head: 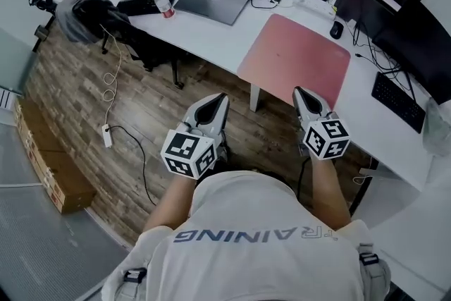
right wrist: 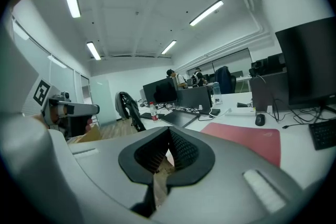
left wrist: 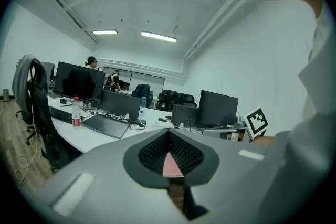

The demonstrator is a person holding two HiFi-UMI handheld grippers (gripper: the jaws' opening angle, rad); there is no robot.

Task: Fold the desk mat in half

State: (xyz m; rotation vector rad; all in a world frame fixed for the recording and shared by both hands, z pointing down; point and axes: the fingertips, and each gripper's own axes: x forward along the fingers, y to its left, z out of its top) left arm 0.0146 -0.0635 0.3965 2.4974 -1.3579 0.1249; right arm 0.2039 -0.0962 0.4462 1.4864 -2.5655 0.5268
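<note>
Shirt (head: 262,211) back — "RAINING", upside down

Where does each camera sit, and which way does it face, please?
Head view: on the person's head, looking steeply down at the flat pink rectangular desk mat on the curved white desk; left gripper, right gripper and white shirt show.
Left gripper view: on the left gripper, facing level across the desk towards black monitors; its shut jaws show.
Right gripper view: on the right gripper, facing across the desk too; its shut jaws show.
Shared: both gripper views catch the mat.
</note>
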